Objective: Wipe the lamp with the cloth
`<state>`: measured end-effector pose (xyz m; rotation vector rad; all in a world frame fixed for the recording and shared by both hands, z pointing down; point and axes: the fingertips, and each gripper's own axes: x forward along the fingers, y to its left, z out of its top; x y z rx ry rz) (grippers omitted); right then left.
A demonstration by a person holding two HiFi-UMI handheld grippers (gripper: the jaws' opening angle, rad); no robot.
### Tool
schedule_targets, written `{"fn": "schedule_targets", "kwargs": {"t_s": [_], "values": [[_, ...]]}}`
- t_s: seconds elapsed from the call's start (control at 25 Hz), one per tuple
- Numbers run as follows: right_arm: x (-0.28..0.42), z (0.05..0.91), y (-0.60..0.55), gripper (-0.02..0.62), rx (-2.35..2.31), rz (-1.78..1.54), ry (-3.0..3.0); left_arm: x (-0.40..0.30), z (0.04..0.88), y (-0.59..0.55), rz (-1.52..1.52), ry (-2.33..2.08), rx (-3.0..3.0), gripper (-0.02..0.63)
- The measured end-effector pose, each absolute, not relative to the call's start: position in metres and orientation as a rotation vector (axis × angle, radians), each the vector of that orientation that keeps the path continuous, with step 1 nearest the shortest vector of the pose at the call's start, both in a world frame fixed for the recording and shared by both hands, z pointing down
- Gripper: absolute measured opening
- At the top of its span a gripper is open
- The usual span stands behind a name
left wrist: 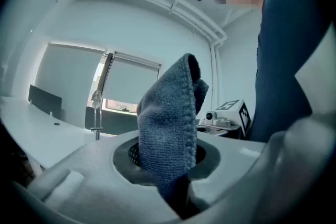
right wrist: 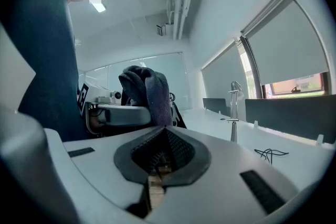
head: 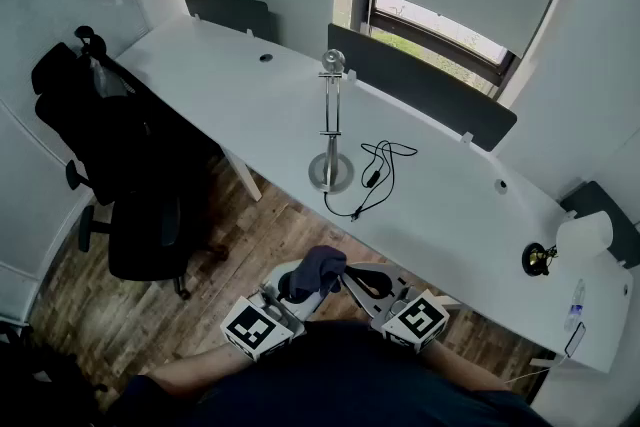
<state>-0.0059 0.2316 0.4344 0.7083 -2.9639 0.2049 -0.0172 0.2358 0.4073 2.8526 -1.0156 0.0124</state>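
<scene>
A chrome desk lamp (head: 331,120) stands upright on the white desk (head: 220,95), far ahead of both grippers, with its black cable (head: 378,177) coiled to its right. A grey-blue cloth (head: 315,270) sticks up from my left gripper (head: 300,287), which is shut on it close to my body, over the wooden floor. In the left gripper view the cloth (left wrist: 170,128) fills the jaws of the left gripper (left wrist: 168,165), and the lamp (left wrist: 96,113) shows small behind. Beside it, my right gripper (head: 368,283) is shut and holds nothing. The right gripper view shows that gripper (right wrist: 163,157), the cloth (right wrist: 147,92) and the lamp (right wrist: 233,107).
A black office chair (head: 120,165) stands left of me by the desk. Dark divider panels (head: 420,85) line the desk's far edge under the window. A small black object (head: 540,258) and a bottle (head: 575,300) sit at the desk's right end.
</scene>
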Motion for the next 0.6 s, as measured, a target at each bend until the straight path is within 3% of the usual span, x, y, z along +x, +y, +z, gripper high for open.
{"fn": "schedule_targets", "kwargs": {"t_s": [0.6], "values": [[0.0014,0.4318,0.2234,0.011,0.658,0.234,-3.006,-0.0108,0.404,0.2274,0.031,-1.073,2.832,0.08]]}}
